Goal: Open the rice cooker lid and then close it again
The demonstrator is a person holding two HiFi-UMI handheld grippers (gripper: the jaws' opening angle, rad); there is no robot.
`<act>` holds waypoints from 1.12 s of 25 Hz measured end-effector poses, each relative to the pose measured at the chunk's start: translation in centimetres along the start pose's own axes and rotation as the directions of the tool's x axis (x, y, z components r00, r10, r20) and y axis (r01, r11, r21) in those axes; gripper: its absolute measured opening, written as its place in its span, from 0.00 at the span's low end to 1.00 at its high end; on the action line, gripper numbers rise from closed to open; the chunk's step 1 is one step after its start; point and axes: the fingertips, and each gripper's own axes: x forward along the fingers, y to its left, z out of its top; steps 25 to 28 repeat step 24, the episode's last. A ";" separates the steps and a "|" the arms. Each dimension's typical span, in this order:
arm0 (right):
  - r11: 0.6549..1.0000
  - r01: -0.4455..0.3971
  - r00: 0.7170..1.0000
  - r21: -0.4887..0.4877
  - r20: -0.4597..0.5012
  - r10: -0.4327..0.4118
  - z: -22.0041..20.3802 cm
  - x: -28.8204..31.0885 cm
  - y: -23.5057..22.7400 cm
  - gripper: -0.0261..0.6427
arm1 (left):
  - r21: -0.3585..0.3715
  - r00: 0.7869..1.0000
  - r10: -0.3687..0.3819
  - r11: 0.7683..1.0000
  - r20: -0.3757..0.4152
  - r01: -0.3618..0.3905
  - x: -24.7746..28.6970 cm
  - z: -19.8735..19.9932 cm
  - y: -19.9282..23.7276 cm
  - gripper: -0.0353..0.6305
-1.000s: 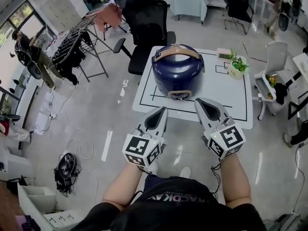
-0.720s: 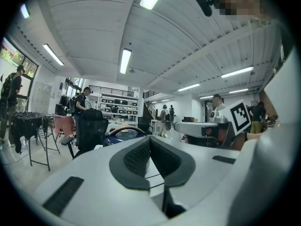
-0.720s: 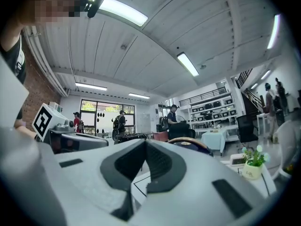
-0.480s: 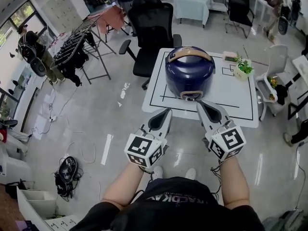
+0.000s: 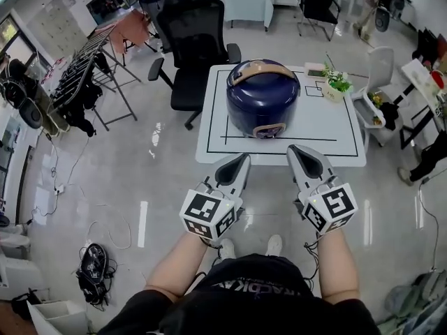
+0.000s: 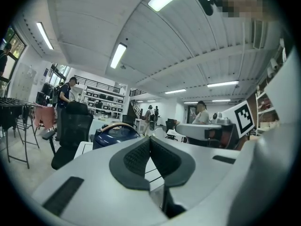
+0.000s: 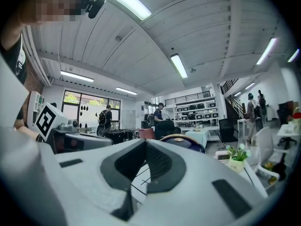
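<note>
On the near side of the rice cooker (image 5: 262, 96), just short of the white table (image 5: 349, 128), we hold both grippers level and side by side, pointing at it. The left gripper (image 5: 239, 159) and the right gripper (image 5: 296, 149) each have their jaws pressed together with nothing between them.

The cooker stands mid-table, lid down, its tan latch (image 5: 269, 129) facing us and its carrying handle (image 5: 262, 70) folded across the top. We judge it heavy, rigid and smooth-shelled, unlikely to slide. The lid is probably spring-hinged, so we'd press the front latch to open it and push down on the lid's front edge to close.

Right of the cooker sits a potted plant (image 5: 337, 84), and beyond the cooker a black chair (image 5: 192, 40).
</note>
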 end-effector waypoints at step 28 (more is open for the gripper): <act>0.998 0.061 0.998 -0.006 0.014 -0.061 0.7 -1.7 -1.0 0.04 | 0.017 0.997 -0.075 0.997 -0.005 0.075 1.7 1.0 -1.9 0.06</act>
